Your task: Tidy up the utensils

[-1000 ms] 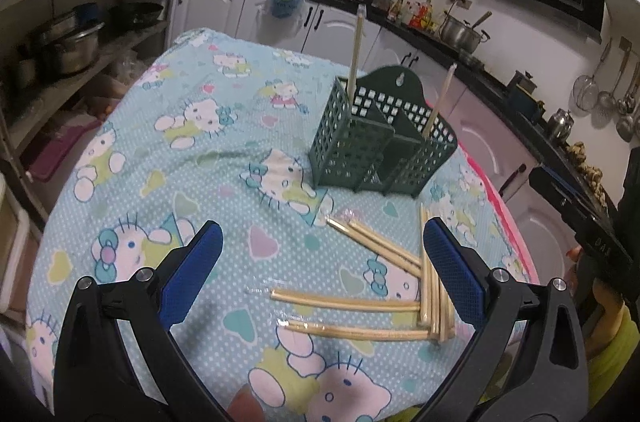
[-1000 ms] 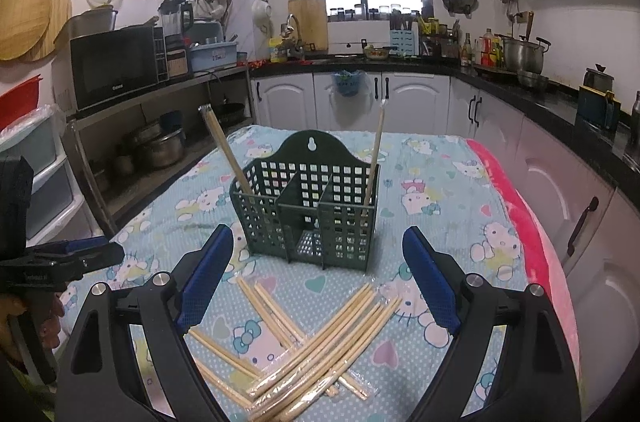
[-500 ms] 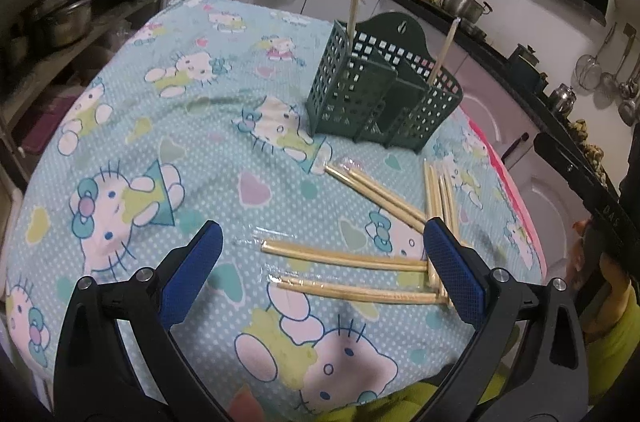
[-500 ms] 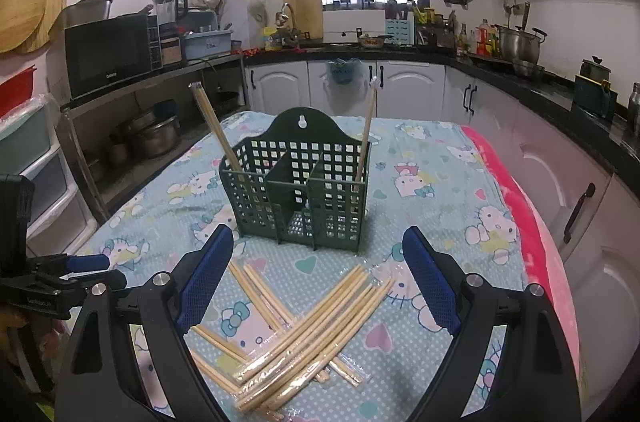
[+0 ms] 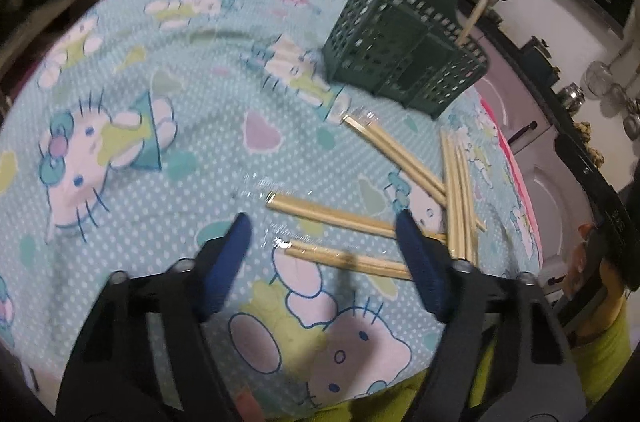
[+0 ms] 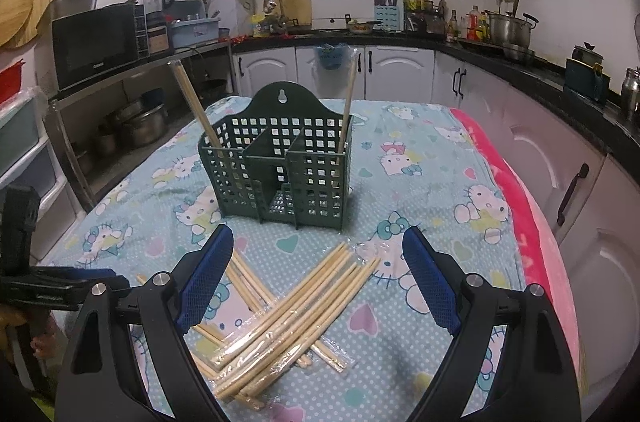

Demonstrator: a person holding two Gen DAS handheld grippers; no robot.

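- just ahead of the left gripper [image 5: 324, 226], on the cartoon-print tablecloth [image 5: 160, 94], lie 2 wrapped chopstick pairs, crosswise to the fingers.
- nearest wrapped pair [image 5: 348, 260]: long axis runs left to right across the left wrist view, its left end between the 2 blue pads [image 5: 232, 246], its right end passing under the right pad.
- second wrapped pair [image 5: 332, 214] sits just beyond it, nearly parallel.
- left gripper: jaws have just been closing, now partly spread; the near pair lies between them, pads not pressing on it.
- right gripper [image 6: 318, 286]: spread wide, nothing pinched; it hangs over the fanned bundle of chopsticks [image 6: 296, 314], whose sticks run diagonally, lower left to upper right.
- green slotted holder [image 6: 280, 170] stands beyond both heaps, upright, with 1 chopstick leaning in each outer compartment.
- judgement: the left hand is the nearer to a single pair. since that pair lies along the closing line rather than across it, the wrist likely needs a roll before the pads can pinch it.
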